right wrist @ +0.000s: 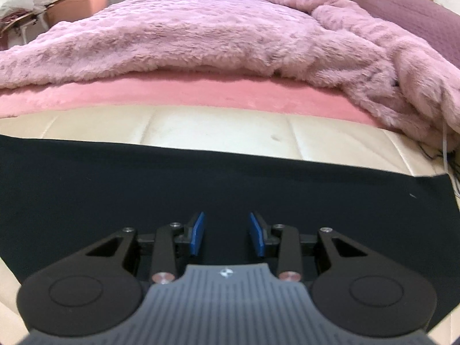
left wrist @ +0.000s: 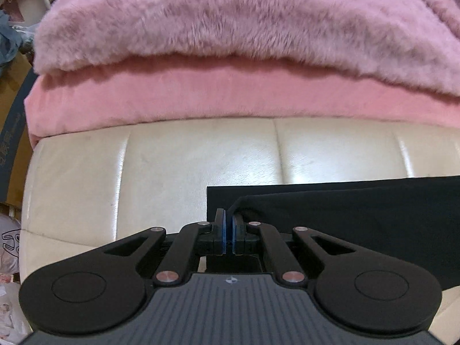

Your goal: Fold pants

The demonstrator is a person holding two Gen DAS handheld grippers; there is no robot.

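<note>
Black pants [right wrist: 201, 189], long axis sideways across cream bench [right wrist: 218, 129]

The pants [right wrist: 201, 184] are black and soft — they are lying flat across the near part of a cream padded bench [left wrist: 172, 161]. Their far edge is running straight from left to right. At the left end, one layer [left wrist: 330, 210] is folding over another.

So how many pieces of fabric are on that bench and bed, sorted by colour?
Black: 1, the pants
Fluffy mauve-pink: 1, the blanket
Smooth salmon-pink: 1, the bed cover
Purple: 1, the pillow
Total: 4
</note>
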